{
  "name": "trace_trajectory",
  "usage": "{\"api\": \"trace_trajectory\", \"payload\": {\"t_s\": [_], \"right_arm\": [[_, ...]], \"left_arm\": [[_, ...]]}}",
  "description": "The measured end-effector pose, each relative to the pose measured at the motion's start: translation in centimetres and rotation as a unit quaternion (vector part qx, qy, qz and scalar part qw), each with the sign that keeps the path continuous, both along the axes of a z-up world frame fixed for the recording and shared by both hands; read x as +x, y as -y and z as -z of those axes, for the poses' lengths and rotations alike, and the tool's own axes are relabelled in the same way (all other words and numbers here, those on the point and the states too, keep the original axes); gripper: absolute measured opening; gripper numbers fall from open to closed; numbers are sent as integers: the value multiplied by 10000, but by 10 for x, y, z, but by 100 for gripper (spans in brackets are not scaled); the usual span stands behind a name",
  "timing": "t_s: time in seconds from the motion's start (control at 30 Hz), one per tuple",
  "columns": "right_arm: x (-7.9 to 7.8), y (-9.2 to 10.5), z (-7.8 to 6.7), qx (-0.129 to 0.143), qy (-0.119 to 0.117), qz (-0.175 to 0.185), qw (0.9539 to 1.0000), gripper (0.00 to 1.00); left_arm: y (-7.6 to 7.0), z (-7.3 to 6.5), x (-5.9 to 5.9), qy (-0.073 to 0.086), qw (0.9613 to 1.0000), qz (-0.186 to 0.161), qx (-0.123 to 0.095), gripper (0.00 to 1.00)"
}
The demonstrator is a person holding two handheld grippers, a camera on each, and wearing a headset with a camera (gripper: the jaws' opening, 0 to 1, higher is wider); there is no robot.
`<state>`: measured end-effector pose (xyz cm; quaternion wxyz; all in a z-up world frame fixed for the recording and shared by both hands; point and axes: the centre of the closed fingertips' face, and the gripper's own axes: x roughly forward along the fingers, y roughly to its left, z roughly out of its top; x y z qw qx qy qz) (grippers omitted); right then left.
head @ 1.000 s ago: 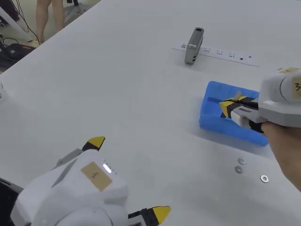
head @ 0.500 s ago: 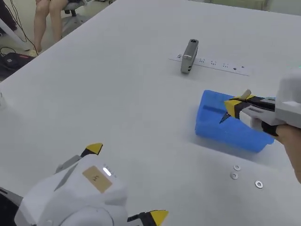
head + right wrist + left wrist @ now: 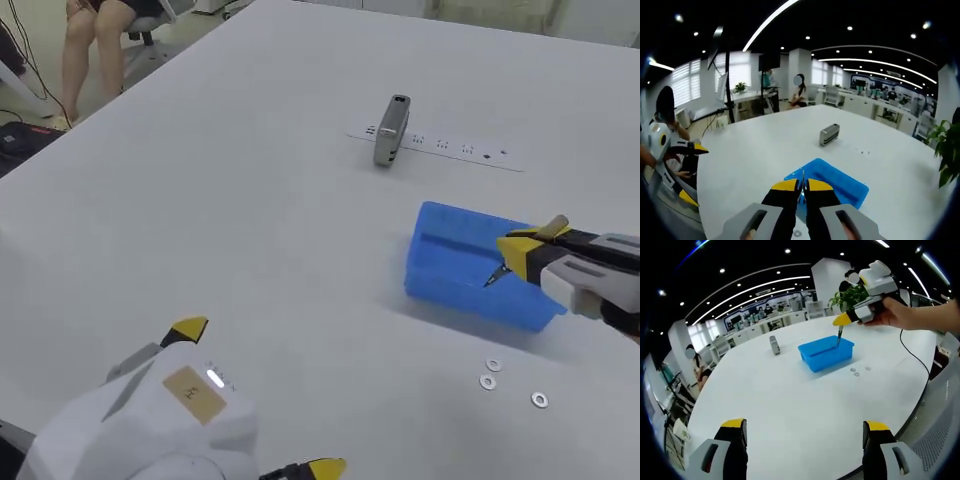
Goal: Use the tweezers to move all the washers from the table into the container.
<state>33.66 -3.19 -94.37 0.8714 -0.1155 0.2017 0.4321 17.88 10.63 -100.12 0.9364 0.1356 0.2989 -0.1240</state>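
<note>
Since a second ago the right tool (image 3: pixel 520 255) has drawn back from over the middle of the blue container (image 3: pixel 450 262) towards its right-hand end. Its jaws are pinched nearly together on the tweezers (image 3: pixel 494 274), whose tips slant down into the container, though whether they carry a washer is too small to tell. Three washers (image 3: pixel 494 366) lie close together on the desk (image 3: pixel 250 200) near the container's front wall, what lies inside the container cannot be made out, and the left tool (image 3: pixel 258 398) hovers low over the near left of the desk, well apart, its jaws spread wide with nothing between them.
</note>
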Motion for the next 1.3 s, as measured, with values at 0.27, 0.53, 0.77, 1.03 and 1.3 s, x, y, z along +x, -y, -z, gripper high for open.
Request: {"api": "trace_trajectory", "payload": {"t_s": [0.27, 0.53, 0.77, 1.03, 1.3], "right_arm": [[-21, 11, 29, -192, -297, 99, 9993, 2], [-31, 17, 51, -295, -574, 121, 9978, 2], [-36, 21, 69, -431, -780, 131, 9959, 2], [-34, 22, 73, -524, -766, 145, 9956, 2], [-36, 20, 73, -519, -743, 109, 9958, 2]], "left_arm": [[-1, 1, 0, -26, 10000, -17, 39, 98], [-2, 2, 1, -14, 10000, -32, 44, 98], [-3, 2, 1, -13, 10000, -42, 49, 98], [-2, 2, 0, -18, 10000, -38, 56, 98], [-3, 1, 1, -8, 10000, -51, 58, 98]]}}
